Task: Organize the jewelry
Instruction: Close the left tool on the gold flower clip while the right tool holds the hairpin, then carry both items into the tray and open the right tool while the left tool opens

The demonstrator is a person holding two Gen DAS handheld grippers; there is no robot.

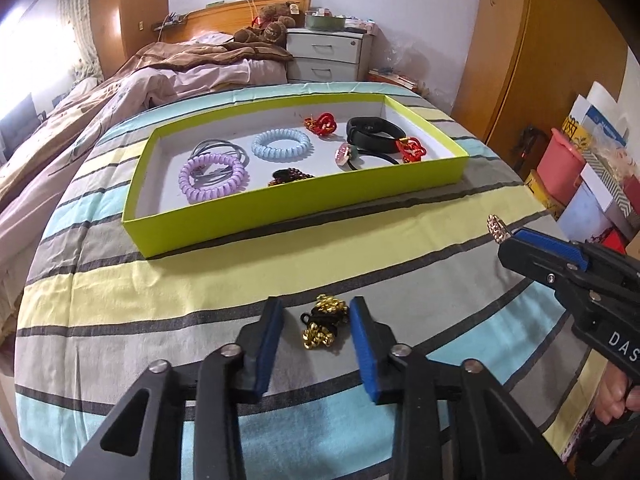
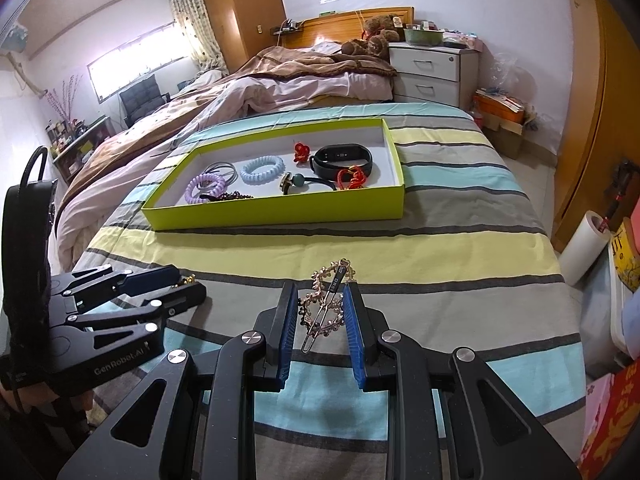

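Note:
A lime-green tray (image 1: 280, 220) (image 2: 276, 216) lies on the striped cloth and holds several hair ties, bracelets and a black band. A gold-and-black chain hair tie (image 1: 322, 326) lies on the cloth between the fingers of my left gripper (image 1: 316, 312), which is open around it. My right gripper (image 2: 322, 300) is shut on a rose-gold flower hair clip (image 2: 326, 304) and holds it above the cloth. In the left wrist view the right gripper (image 1: 508, 240) is at the right, with the clip's tip (image 1: 496, 227) sticking out. In the right wrist view the left gripper (image 2: 188, 282) is at the left.
The striped cloth (image 1: 160, 312) covers a table that ends close to the tray's far side. A bed with brown and pink bedding (image 2: 260, 84) lies beyond on the left, a white nightstand (image 2: 432, 72) behind. Boxes and a pink container (image 1: 560, 160) stand at the right.

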